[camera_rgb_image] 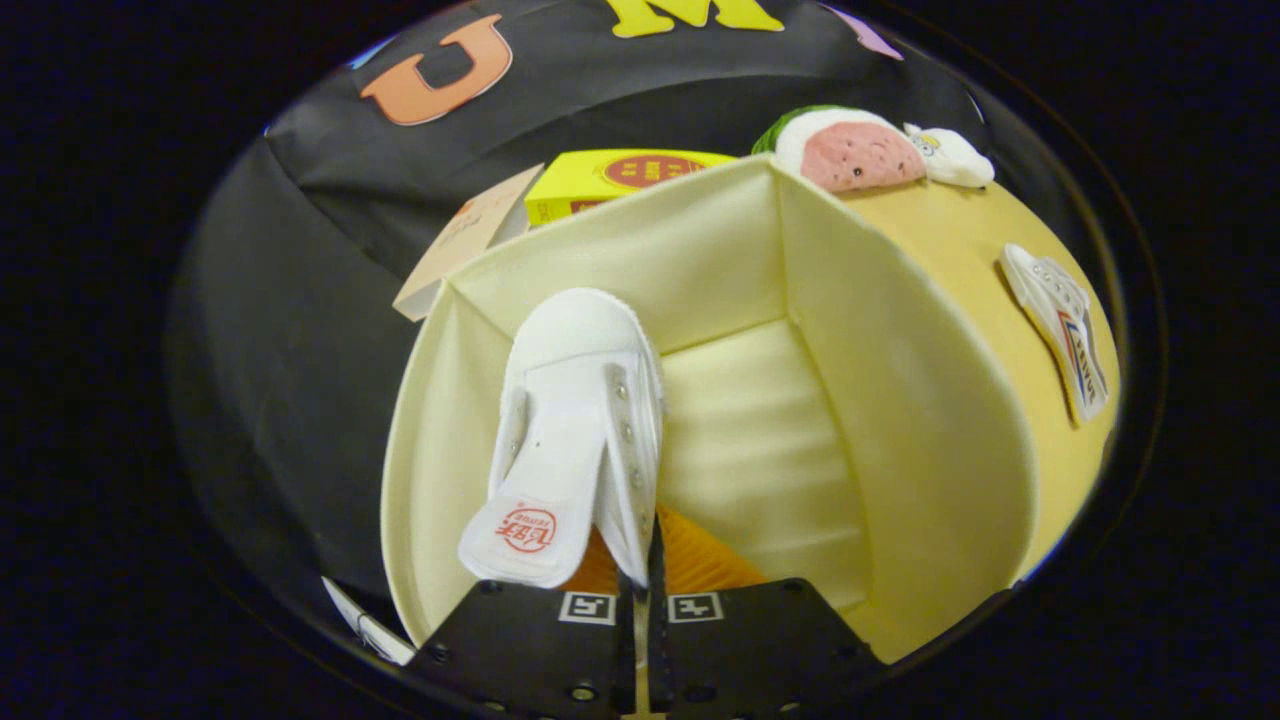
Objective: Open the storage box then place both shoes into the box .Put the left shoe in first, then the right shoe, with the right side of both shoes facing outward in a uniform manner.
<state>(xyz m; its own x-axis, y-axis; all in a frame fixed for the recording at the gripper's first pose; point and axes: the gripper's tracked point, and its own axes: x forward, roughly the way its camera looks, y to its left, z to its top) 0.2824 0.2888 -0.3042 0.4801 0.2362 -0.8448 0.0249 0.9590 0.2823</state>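
1. Jaws of gripper (640, 600) pressed together, pinching collar of white shoe (575, 420) inside open storage box (900, 400), toward its left wall.
2. Second shoe (1062, 330) lay on yellow surface (960, 240), well apart.
3. Risks judged: thin pinch slipping; shoe toppling, wrong side outward.

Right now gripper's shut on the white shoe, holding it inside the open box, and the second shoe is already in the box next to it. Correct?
Not quite. The gripper view shows the gripper shut on the white shoe inside the open box, but the second shoe is not in the box: it lies outside, on the yellow table beyond the box's wall.
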